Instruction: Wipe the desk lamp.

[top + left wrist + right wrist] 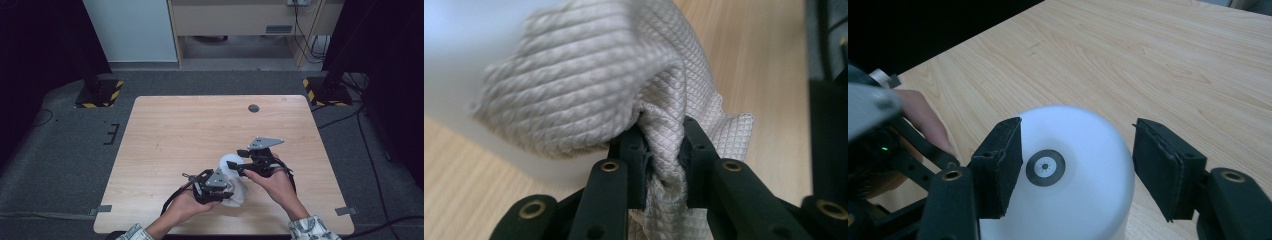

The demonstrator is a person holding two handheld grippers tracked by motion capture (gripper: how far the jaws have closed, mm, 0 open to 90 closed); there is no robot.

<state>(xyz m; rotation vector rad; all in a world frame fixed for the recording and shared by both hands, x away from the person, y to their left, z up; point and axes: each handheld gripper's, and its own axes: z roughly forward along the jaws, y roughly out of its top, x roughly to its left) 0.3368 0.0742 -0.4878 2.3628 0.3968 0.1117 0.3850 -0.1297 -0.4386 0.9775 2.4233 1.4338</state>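
the soft quilted cloth, pinched in the left tongs, drapes limply against the smooth white cup, which the spread right tongs straddle and could easily tip.

cloth against cup, probably touching

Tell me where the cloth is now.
The cloth is pinched in the left gripper, near the table's front edge, against the white cup.

Left gripper clamped, right gripper spread
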